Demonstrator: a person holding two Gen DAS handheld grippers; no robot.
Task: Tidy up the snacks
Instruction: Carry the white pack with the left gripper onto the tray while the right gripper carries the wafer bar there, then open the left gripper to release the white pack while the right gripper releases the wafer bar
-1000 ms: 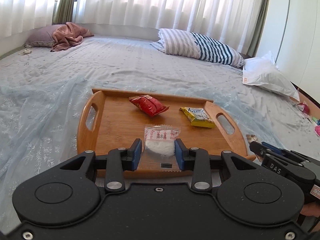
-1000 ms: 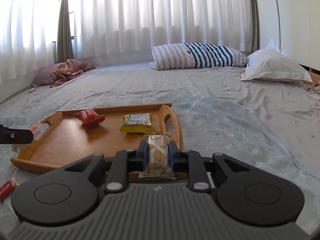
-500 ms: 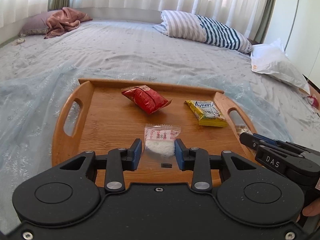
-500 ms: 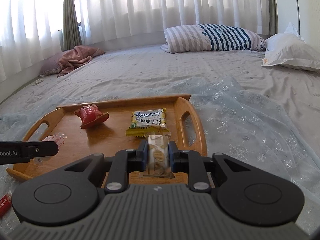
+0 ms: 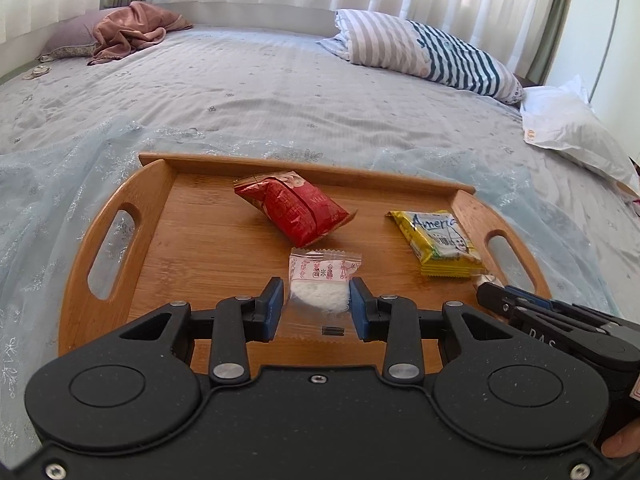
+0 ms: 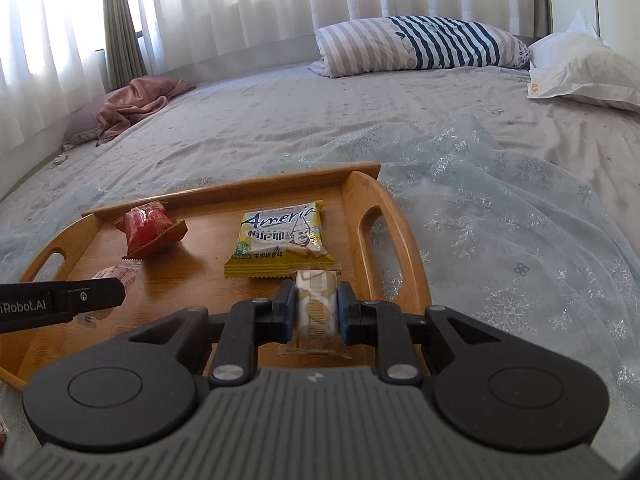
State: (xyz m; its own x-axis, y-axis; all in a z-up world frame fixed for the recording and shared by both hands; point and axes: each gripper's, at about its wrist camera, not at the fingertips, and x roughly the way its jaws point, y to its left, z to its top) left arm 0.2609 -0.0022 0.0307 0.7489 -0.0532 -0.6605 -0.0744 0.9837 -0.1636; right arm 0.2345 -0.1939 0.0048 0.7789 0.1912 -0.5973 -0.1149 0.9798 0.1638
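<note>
A wooden tray [image 5: 188,240] [image 6: 384,208] with two handles lies on the bed. On it rest a red snack packet [image 5: 292,210] [image 6: 150,230] and a yellow packet [image 5: 438,242] [image 6: 280,242]. My left gripper [image 5: 318,300] is shut on a clear packet with a white cake [image 5: 322,280], held over the tray's near middle. My right gripper [image 6: 316,300] is shut on a beige wafer packet [image 6: 316,308], just in front of the yellow packet by the tray's right handle. Each gripper shows at the edge of the other's view.
A striped pillow [image 5: 432,52] and a white pillow [image 5: 568,128] lie at the far right of the bed. A pink cloth [image 5: 132,28] sits far left. A sheer blue cover [image 6: 500,216] spreads around the tray. A small red item [image 6: 3,438] lies by the tray's near left corner.
Both grippers have come forward and down over the tray with their packets still held. The tray and its two packets look larger and closer.
</note>
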